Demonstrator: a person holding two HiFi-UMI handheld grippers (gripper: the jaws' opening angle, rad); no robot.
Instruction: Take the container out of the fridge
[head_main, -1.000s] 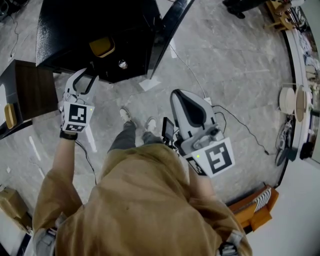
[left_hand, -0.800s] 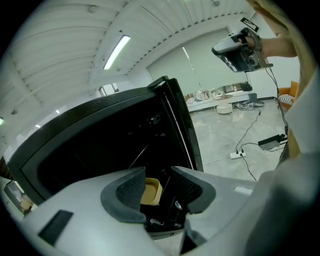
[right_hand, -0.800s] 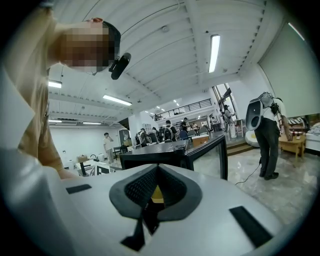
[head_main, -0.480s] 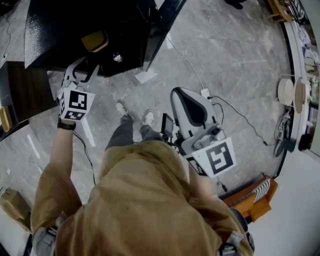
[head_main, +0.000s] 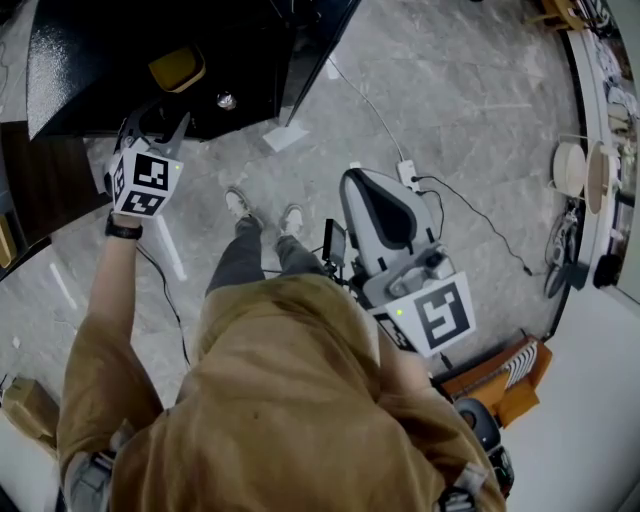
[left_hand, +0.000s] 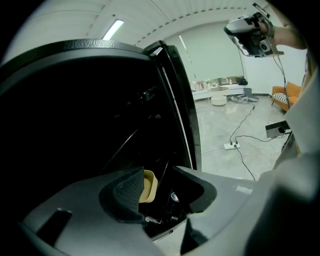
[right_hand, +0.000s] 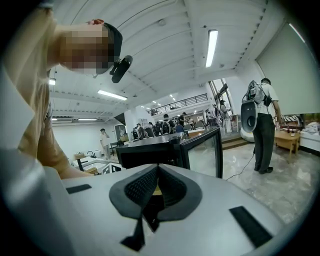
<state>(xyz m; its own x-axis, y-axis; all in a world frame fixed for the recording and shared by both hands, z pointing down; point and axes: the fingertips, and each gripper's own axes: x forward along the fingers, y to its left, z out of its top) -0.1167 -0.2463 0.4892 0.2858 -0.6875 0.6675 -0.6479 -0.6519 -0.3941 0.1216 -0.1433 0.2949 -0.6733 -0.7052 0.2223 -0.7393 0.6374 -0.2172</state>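
Left gripper (left_hand: 160, 175) at open fridge (head_main: 90, 60), jaws apart, just been opening, yellow container (left_hand: 149, 186) ahead in the gap, ungripped, right gripper (right_hand: 157, 172) jaws together, empty.

Container (head_main: 178, 68) inside fridge (head_main: 90, 60), door (head_main: 318, 45) at its right, left claw (head_main: 155, 125) before the opening, right claw (head_main: 372, 195) well apart.
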